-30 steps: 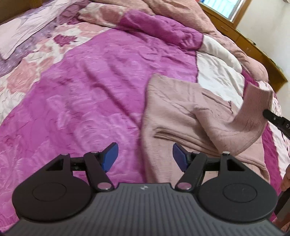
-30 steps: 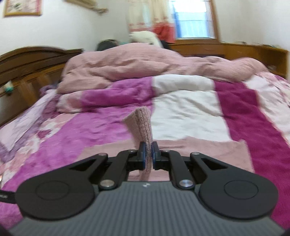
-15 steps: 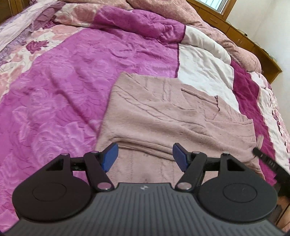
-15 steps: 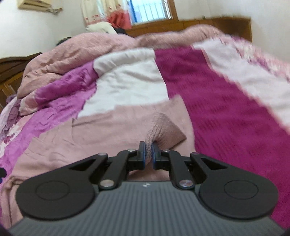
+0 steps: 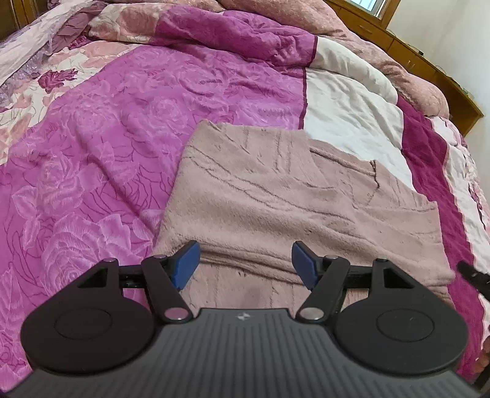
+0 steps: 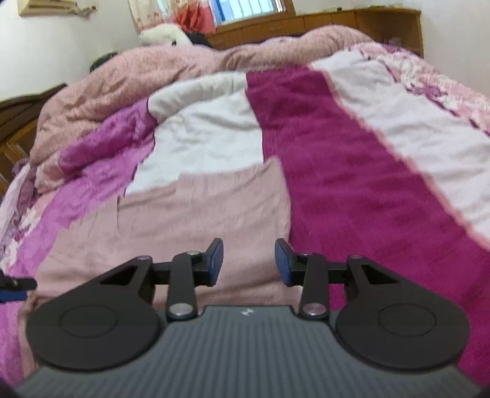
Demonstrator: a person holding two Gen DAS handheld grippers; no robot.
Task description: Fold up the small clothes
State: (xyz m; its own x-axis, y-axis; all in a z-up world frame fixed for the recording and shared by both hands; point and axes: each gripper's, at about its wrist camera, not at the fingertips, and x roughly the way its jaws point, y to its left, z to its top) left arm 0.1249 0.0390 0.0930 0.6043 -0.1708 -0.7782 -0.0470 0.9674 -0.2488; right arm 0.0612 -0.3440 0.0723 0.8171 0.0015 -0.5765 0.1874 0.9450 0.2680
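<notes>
A dusty pink fleece garment [image 5: 275,196] lies flat on the bed, with a folded layer over its near part. It also shows in the right wrist view [image 6: 190,214]. My left gripper [image 5: 245,264] is open and empty, just above the garment's near fold. My right gripper [image 6: 248,262] is open and empty over the garment's right edge. Its tip shows at the right edge of the left wrist view [image 5: 473,274]. The left gripper's tip shows at the left edge of the right wrist view [image 6: 15,286].
The bed is covered by a magenta, white and floral quilt [image 5: 128,122]. A bunched pink duvet [image 6: 183,67] lies at the far end. A wooden headboard and ledge [image 5: 428,64] run behind it. A window [image 6: 245,9] is beyond.
My right gripper carried the lifted sleeve across to the right, laid it down and opened. The garment now lies flat. My left gripper moved in over its near edge.
</notes>
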